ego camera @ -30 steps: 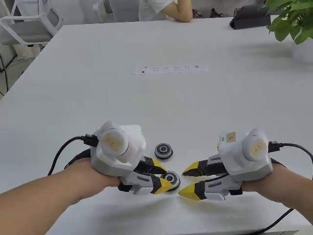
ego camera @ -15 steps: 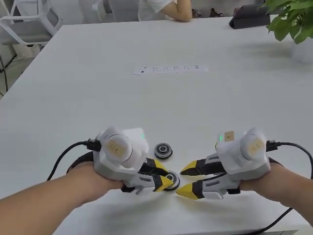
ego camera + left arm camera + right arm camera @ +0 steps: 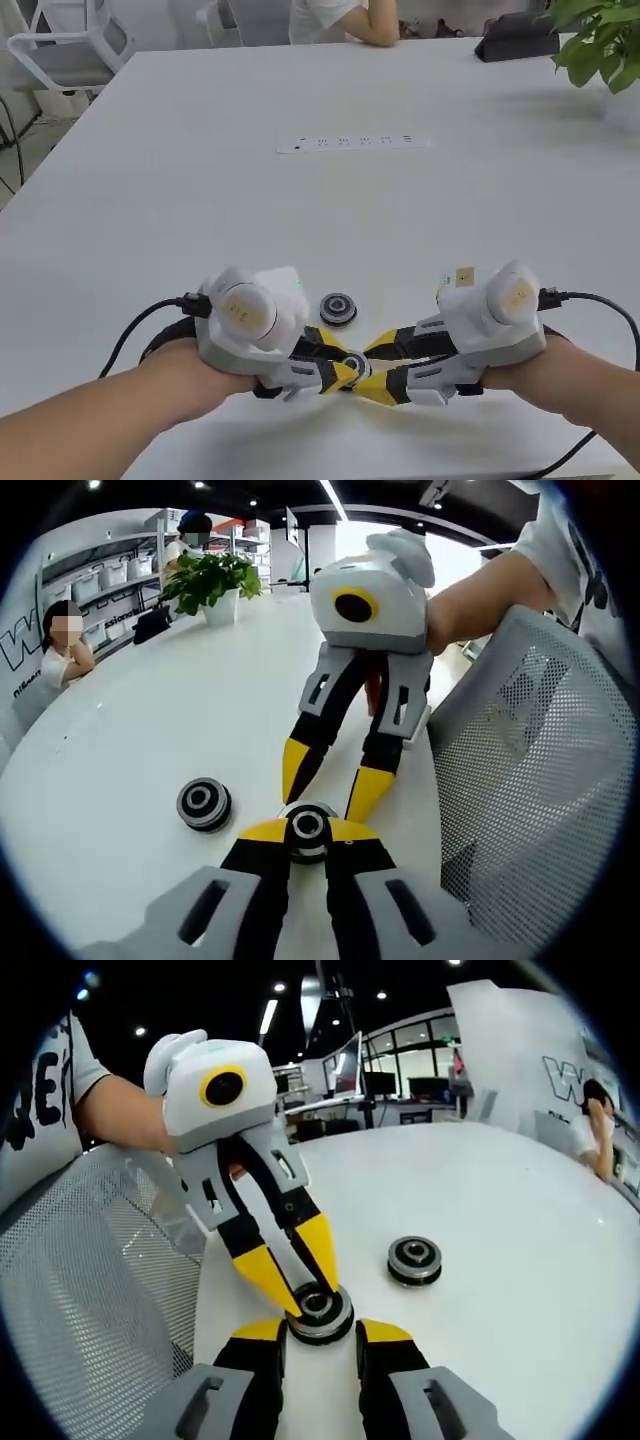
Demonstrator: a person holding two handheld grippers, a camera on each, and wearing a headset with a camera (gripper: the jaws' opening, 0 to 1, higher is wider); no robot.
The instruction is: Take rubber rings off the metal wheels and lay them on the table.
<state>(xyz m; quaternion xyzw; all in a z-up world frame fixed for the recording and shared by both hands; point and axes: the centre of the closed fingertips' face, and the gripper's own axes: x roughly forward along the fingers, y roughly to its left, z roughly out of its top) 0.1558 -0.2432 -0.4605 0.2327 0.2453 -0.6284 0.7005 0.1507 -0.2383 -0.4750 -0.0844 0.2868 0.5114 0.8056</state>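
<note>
A small metal wheel with a black rubber ring (image 3: pixel 308 830) is pinched between my left gripper's (image 3: pixel 307 832) yellow tips just above the white table (image 3: pixel 330 210); that gripper is shut on it. My right gripper (image 3: pixel 321 1332) faces it tip to tip, jaws spread to either side of the same wheel (image 3: pixel 320 1313), close to its rim. In the head view the left gripper (image 3: pixel 338 372) and the right gripper (image 3: pixel 372 370) meet near the table's front edge, hiding the held wheel. A second wheel (image 3: pixel 338 308) lies flat just behind them, also seen as a ringed wheel (image 3: pixel 204 804) (image 3: pixel 414 1259).
A white power strip (image 3: pixel 354 143) lies mid-table. A potted plant (image 3: pixel 600 40) and a dark case (image 3: pixel 515 38) stand at the far right, where a person sits at the far edge. Cables trail from both grippers. A mesh chair back (image 3: pixel 530 770) is behind me.
My right gripper has moved left until its tips straddle the wheel held by my left gripper. The left gripper shifted slightly right and toward the front edge. The loose wheel stayed put.
</note>
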